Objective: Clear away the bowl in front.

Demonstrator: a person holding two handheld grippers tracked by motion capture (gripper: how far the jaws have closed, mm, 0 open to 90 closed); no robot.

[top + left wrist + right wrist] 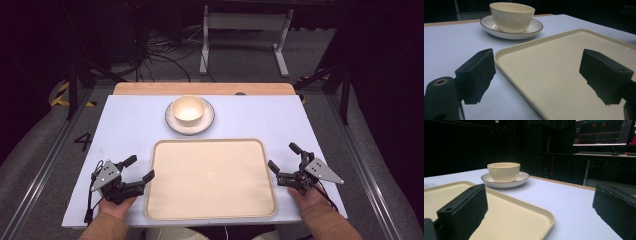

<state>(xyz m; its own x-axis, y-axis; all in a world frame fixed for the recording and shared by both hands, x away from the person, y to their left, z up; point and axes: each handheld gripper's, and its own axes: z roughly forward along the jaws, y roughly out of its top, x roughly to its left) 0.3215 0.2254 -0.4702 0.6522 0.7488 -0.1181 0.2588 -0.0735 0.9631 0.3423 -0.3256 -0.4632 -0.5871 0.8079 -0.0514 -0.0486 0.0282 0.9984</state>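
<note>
Worktop (125,125): pale, rectangular, with a wooden strip along the far edge.
Tray (210,177): cream, rounded corners, flat on the near half of the worktop, between the two grippers; nothing on it.
Bowl (188,108): cream, upright, seated on the plate.
Plate (172,122): white with dark rim, just beyond the tray's far edge, apart from it.
Left gripper (139,169): at the tray's left edge, jaws spread wide, nothing between them; one jaw over the worktop, the other over the tray in the left gripper view.
Right gripper (284,156): at the tray's right edge, jaws spread, nothing pinched.
Contact with tray: cannot tell.
</note>
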